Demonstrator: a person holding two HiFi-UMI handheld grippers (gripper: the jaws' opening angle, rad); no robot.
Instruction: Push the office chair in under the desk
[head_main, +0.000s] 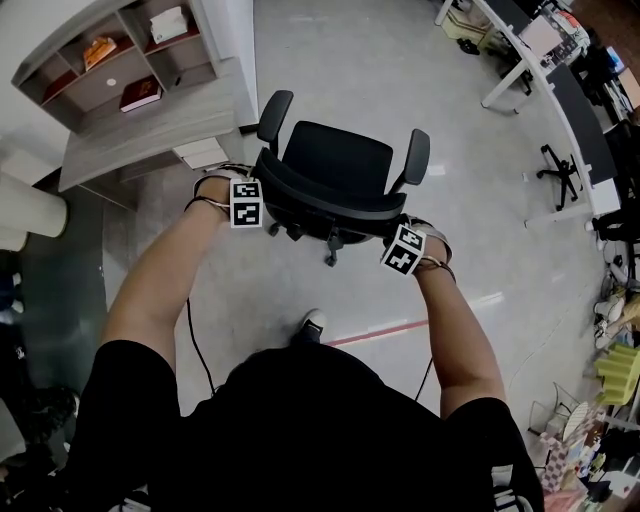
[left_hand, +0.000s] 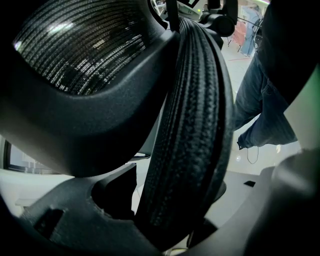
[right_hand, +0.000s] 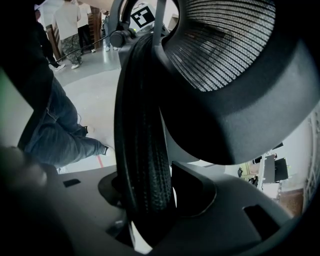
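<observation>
Office chair clamped by left tongs, right tongs

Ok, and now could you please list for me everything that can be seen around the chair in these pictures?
office chair: one, black, middle of the floor, its backrest rim between the jaws of both grippers
desk with shelves: one, grey, upper left
shelf items: three, red, orange and white, in separate shelf compartments
long desks: white, upper right, count unclear
chair base: one, black, alone on the floor at right
tape line: one, red, on the floor near the person's foot
left gripper: one, dark, shut on the backrest rim
right gripper: one, dark, shut on the backrest rim
shoe: one, white, behind the chair
</observation>
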